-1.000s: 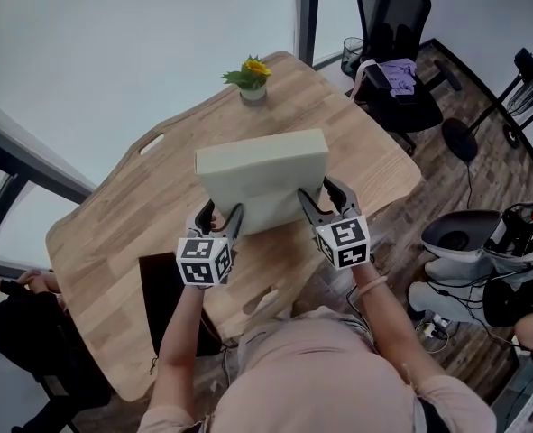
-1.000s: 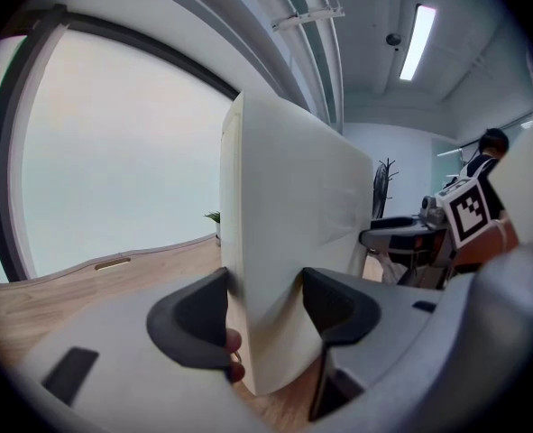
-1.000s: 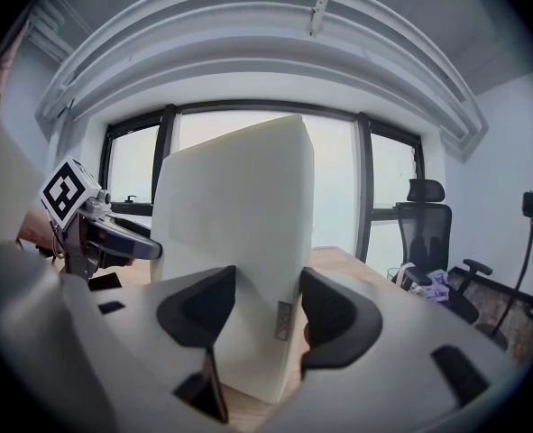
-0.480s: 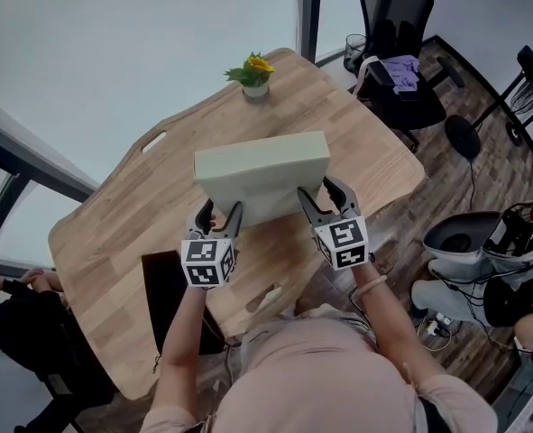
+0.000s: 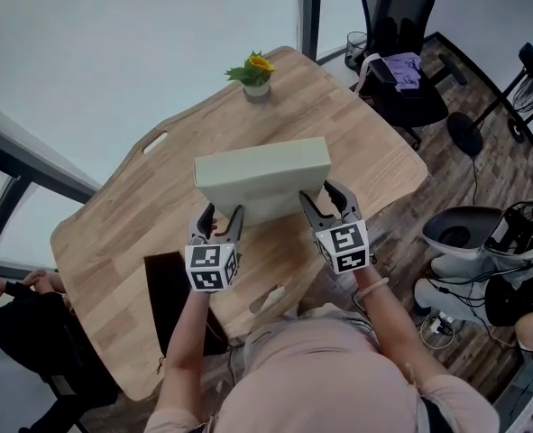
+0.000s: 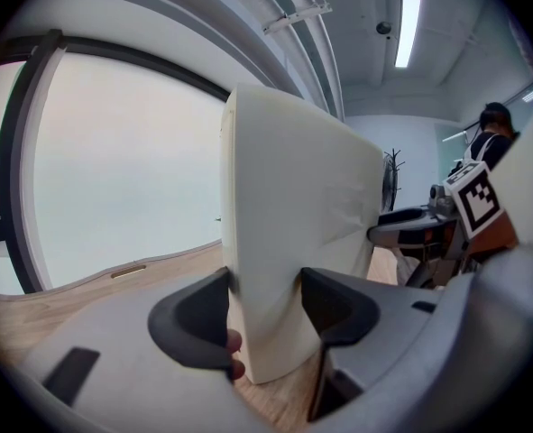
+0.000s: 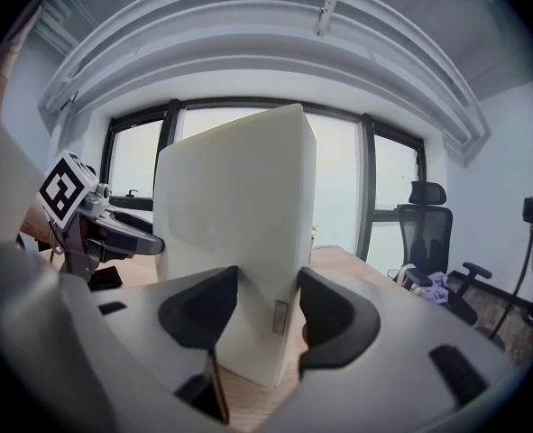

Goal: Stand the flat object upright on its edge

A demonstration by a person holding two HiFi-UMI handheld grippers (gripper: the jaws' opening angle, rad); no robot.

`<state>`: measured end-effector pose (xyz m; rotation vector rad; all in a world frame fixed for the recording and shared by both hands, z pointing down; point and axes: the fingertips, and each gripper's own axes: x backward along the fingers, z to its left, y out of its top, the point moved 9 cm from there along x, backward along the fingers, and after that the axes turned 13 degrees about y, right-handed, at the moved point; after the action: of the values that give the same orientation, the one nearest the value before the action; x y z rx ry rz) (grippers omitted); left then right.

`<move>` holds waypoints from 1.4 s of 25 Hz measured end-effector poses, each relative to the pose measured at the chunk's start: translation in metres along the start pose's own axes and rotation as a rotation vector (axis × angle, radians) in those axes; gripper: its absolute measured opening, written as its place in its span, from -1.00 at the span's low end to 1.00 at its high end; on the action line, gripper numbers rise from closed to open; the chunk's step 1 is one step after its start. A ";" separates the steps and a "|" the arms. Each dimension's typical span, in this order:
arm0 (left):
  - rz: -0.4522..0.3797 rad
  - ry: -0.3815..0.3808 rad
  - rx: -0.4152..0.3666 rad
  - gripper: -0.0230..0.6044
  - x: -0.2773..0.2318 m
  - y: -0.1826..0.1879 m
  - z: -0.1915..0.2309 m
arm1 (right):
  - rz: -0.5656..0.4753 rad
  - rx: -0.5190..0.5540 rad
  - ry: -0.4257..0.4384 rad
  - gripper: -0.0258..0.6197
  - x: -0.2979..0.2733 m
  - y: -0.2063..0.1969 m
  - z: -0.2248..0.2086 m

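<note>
**Both grippers pinching the standing foam block**

Nearest you, your left gripper pinches the lower left end of the foam block, one jaw on each broad face. Your right gripper pinches the lower right end the same way, and its jaws have just been closing further on it. Both grippers point forward and slightly down, their marker cubes facing you.

The foam block stands upright on its long bottom edge on the wooden tabletop, close to the near side, with its narrow top face up.

Beyond the block, a small potted yellow flower sits near the far edge of the tabletop, well apart from it. Past the tabletop's far right corner stands a black office chair.
</note>
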<state>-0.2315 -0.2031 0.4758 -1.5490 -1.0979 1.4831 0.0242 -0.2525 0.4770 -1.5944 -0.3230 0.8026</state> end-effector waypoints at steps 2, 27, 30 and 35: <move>-0.001 -0.010 -0.005 -0.12 0.001 -0.001 0.000 | -0.005 0.003 0.003 -0.25 0.001 -0.001 0.000; 0.012 -0.029 0.009 -0.11 0.007 0.003 0.005 | -0.018 -0.022 0.021 -0.13 0.008 -0.006 -0.001; 0.011 -0.025 0.005 -0.11 0.011 0.004 0.003 | -0.029 -0.024 0.021 -0.13 0.011 -0.005 0.000; 0.010 -0.015 0.013 -0.11 0.020 0.004 0.000 | -0.048 -0.024 0.010 -0.15 0.020 -0.005 0.003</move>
<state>-0.2310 -0.1861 0.4640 -1.5392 -1.0888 1.5072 0.0379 -0.2367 0.4760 -1.6065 -0.3637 0.7557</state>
